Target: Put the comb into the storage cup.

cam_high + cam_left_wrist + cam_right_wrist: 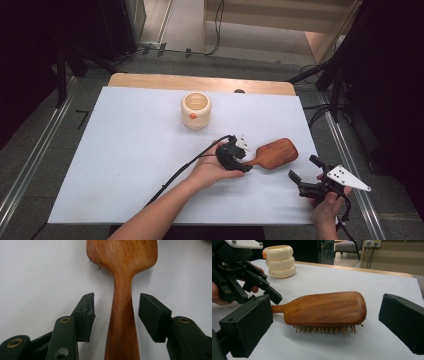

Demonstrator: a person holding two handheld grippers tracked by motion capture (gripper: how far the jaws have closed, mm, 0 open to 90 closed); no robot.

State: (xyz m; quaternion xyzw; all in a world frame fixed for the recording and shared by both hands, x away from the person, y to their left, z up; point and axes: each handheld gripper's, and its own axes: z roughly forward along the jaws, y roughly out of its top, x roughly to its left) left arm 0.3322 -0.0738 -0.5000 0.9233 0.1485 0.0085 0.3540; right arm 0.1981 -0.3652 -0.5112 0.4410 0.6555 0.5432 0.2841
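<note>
A brown wooden hairbrush (277, 152) lies bristles down on the white table cover, its handle pointing left. My left gripper (248, 161) sits at that handle. In the left gripper view the handle (122, 315) runs up between the two pads of the left gripper (117, 300), with a gap on each side, so the gripper is open. My right gripper (304, 169) is held at the table's front right, open wide with nothing in it. Seen from the right gripper (327, 300), the brush head (324, 307) lies sideways between its pads, farther off.
A cream ridged cup (195, 110) with an orange mark stands at the back middle of the white cover (125, 150); it is also at the upper left of the right gripper view (279, 261). A wooden table edge (200, 82) runs along the back.
</note>
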